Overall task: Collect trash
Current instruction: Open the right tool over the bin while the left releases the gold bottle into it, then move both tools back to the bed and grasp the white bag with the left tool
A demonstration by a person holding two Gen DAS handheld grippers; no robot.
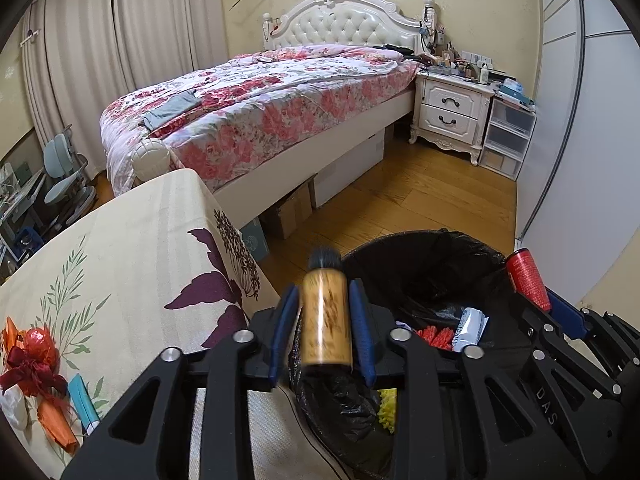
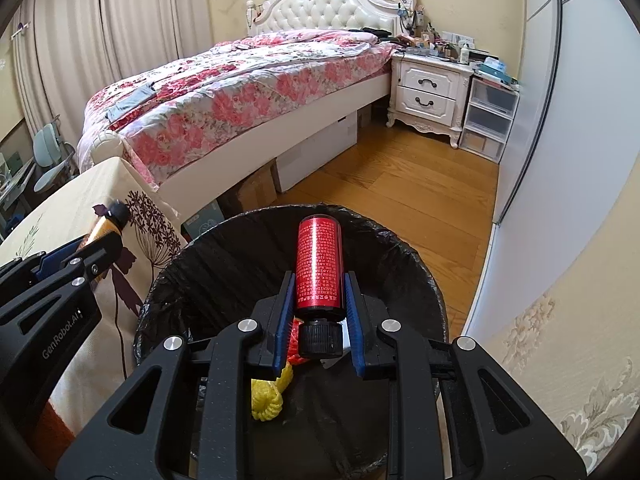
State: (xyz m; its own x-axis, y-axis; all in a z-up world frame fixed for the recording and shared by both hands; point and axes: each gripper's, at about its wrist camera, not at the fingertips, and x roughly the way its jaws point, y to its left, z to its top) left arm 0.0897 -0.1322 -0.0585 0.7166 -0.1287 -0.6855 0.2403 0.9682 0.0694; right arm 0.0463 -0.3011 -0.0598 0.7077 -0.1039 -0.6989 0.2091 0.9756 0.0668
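My left gripper (image 1: 325, 300) is shut on a golden-brown bottle (image 1: 326, 320) with a black cap, held at the left rim of a bin lined with a black bag (image 1: 424, 264). My right gripper (image 2: 319, 284) is shut on a red bottle (image 2: 319, 264), black cap toward me, held over the bin (image 2: 224, 256). The red bottle (image 1: 527, 278) also shows at the right of the left wrist view, and the golden bottle (image 2: 105, 226) at the left of the right wrist view. Inside the bin lie red and yellow foam netting (image 2: 267, 398) and a white wrapper (image 1: 472, 328).
A table with a floral cloth (image 1: 132, 260) stands left of the bin, with red ribbon scraps (image 1: 32, 360), an orange piece (image 1: 58, 426) and a blue packet (image 1: 82, 402) on it. A bed (image 1: 256, 108), nightstand (image 1: 452, 110) and wardrobe door (image 1: 580, 160) lie beyond the wooden floor.
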